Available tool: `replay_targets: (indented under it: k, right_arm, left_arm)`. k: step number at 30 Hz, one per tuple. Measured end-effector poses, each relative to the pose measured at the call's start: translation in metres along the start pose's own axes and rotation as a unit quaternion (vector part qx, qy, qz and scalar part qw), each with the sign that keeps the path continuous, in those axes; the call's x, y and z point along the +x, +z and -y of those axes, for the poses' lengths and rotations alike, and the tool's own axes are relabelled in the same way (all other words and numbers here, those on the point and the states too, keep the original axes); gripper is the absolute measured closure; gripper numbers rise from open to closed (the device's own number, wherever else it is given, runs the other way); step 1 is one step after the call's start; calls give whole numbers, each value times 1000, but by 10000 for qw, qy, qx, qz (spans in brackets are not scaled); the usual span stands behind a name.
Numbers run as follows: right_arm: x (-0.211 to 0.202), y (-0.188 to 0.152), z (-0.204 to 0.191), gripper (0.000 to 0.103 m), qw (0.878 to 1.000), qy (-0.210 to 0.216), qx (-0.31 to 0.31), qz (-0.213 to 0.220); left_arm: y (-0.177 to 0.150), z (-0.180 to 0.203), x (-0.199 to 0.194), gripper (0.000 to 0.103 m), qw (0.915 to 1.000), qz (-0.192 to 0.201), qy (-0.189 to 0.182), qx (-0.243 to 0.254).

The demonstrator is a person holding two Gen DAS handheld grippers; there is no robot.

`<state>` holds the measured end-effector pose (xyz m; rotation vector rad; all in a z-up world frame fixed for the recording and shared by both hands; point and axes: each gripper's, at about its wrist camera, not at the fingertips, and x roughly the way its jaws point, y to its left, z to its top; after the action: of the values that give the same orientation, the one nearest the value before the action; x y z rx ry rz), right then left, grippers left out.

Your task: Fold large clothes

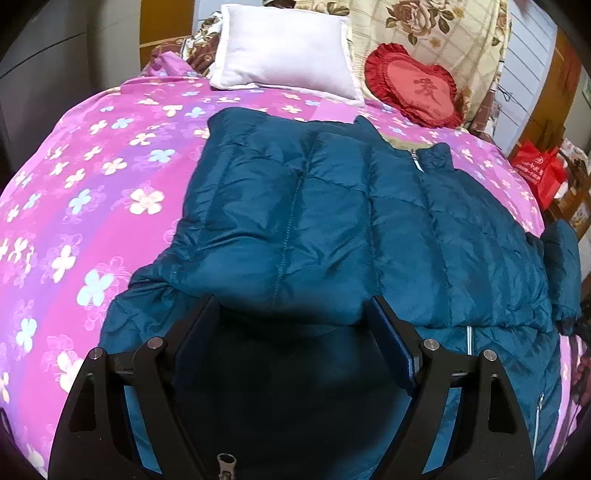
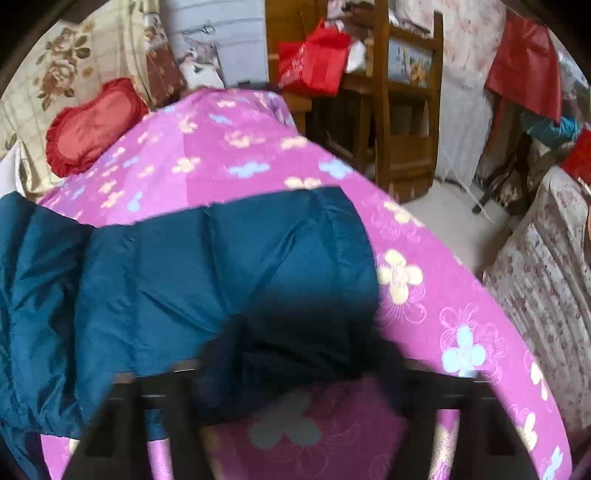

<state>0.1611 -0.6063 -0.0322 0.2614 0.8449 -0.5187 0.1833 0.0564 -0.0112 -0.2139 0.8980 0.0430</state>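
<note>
A teal puffer jacket [image 1: 332, 221] lies partly folded across the pink flowered bedspread [image 1: 92, 177], a folded flap bulging between the spread-apart fingers of the left gripper [image 1: 291, 314], while the blurred right gripper [image 2: 299, 354] meets its sleeve end, grip unclear, with a white pillow [image 1: 284, 48] and red heart cushion [image 1: 413, 85] far behind.

You are in a bedroom of a home. You see a bed with a pink flowered sheet [image 1: 110, 155], a white rectangular pillow [image 1: 284, 48], a red heart-shaped frilled cushion [image 1: 415, 86], a beige rose-patterned quilt [image 1: 436, 33] and a wooden chair [image 2: 402, 92] beside the bed.
</note>
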Motion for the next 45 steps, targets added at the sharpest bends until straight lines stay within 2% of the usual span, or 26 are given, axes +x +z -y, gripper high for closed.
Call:
replay_targets:
  k: [5, 10, 13, 15, 18, 22, 25, 28, 30, 34, 38, 42, 43, 44, 45]
  right_arm:
    - [-38, -5, -14, 77, 9969, 17, -157, 768]
    - [-82, -2, -27, 79, 9930, 1, -147, 1169]
    - [-127, -4, -44, 80, 9884, -9, -234, 1504]
    - [-153, -8, -61, 80, 9849, 89, -290, 1705]
    - [-191, -24, -106, 80, 9785, 564, -363, 1950]
    - [-205, -53, -183, 80, 9706, 1127, -786, 1975]
    - [-200, -82, -252, 80, 9633, 1437, -1404, 1781]
    - [-186, -114, -312, 80, 9547, 1601, -2010, 1502]
    - [-178, -140, -350, 80, 9423, 1604, -2576, 1414]
    - [-180, -167, -397, 80, 9147, 1687, -3366, 1466]
    - [-187, -179, -422, 80, 8976, 2022, -3601, 1545]
    - [-185, -195, -438, 80, 8749, 2297, -4025, 1408]
    - [-186, -197, -440, 78, 8723, 2300, -4071, 1432]
    - [-187, -201, -441, 67, 8692, 2276, -4134, 1477]
    - [-190, -203, -441, 48, 8678, 2255, -4162, 1513]
  left_arm:
    - [1, -8, 1, 21, 9998, -60, 13, -179]
    - [3, -11, -3, 21, 9997, -15, 67, -214]
    - [5, -11, -7, 21, 9998, 64, 144, -135]
    - [6, -11, -8, 21, 9997, 94, 213, -103]
    - [6, -10, -6, 21, 9996, 78, 249, -54]
    - [5, -4, -2, 21, 9998, 35, 190, 18]
    - [5, 1, -4, 21, 9998, 79, 137, 116]
    - [8, 1, -7, 21, 9998, 132, 98, 111]
    - [12, -3, -8, 21, 9999, 151, 73, 24]
    - [19, -12, -9, 21, 9996, 206, 74, -161]
    - [21, -18, -6, 21, 9994, 163, 46, -296]
    - [20, -17, -3, 21, 9993, 80, -107, -350]
    - [20, -16, -3, 21, 9993, 72, -144, -350]
    - [19, -15, -3, 21, 9992, 69, -191, -340]
    - [19, -13, -3, 21, 9992, 68, -226, -322]
